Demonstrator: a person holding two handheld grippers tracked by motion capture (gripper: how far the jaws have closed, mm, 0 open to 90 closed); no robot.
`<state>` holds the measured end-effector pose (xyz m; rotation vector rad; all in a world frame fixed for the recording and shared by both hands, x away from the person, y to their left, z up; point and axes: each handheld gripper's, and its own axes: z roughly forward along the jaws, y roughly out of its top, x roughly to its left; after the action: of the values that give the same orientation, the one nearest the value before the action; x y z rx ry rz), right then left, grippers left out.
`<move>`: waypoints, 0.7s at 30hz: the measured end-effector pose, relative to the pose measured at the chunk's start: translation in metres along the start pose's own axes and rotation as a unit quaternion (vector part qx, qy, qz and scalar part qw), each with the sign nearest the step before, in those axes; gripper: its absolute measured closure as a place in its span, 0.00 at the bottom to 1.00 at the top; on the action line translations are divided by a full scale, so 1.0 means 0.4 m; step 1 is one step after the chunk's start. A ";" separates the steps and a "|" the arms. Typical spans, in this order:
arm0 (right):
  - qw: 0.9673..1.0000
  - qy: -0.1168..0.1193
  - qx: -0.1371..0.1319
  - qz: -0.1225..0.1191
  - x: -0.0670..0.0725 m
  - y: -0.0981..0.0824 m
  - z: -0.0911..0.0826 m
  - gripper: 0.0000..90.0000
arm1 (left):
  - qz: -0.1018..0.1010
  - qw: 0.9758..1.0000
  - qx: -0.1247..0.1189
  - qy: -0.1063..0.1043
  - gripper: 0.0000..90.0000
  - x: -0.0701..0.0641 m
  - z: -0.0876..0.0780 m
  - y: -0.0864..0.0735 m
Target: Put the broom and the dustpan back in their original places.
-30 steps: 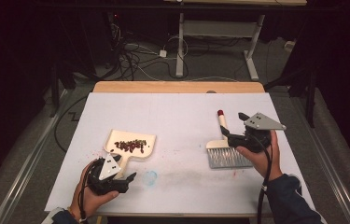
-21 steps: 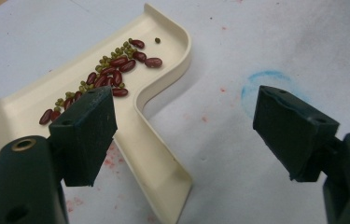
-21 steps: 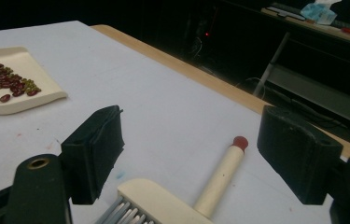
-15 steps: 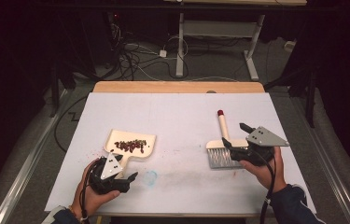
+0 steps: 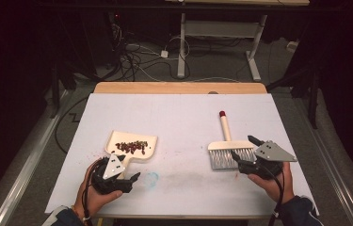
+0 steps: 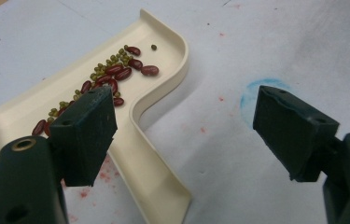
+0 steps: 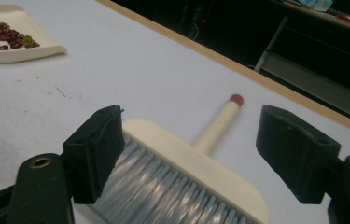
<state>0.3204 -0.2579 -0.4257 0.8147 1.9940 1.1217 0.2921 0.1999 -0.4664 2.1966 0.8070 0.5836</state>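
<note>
Dustpan handle (image 6: 156, 186) between left fingers (image 6: 86, 133), untouched

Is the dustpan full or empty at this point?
Partly filled. The dustpan lies flat on the table with a band of red and green beans across its tray, most of it bare.

dustpan (image 5: 134, 143) holds beans (image 5: 132, 147) | brush (image 5: 228, 150) lies flat | grippers apart

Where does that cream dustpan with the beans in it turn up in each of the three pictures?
High view: the dustpan lies left of centre, just ahead of the left gripper.
Left gripper view: it runs from upper centre to the bottom edge, partly behind one jaw.
Right gripper view: far top left corner.
Shared landmark: the beans in its tray.
</note>
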 end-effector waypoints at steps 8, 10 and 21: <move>1.000 0.004 0.009 0.023 0.003 -0.058 -0.025 0.27 | 0.003 1.000 -0.005 0.001 0.23 0.000 0.001 0.004; 1.000 0.005 0.019 0.018 0.009 -0.071 -0.031 0.27 | 0.003 1.000 -0.004 0.003 0.23 -0.001 0.003 0.005; 0.999 0.016 0.049 0.008 0.025 -0.105 -0.029 0.27 | 0.026 1.000 -0.005 0.004 0.23 -0.016 0.003 0.012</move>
<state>0.2976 -0.2731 -0.4613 0.8683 2.0854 1.0595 0.2901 0.1924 -0.4647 2.2125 0.7508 0.6226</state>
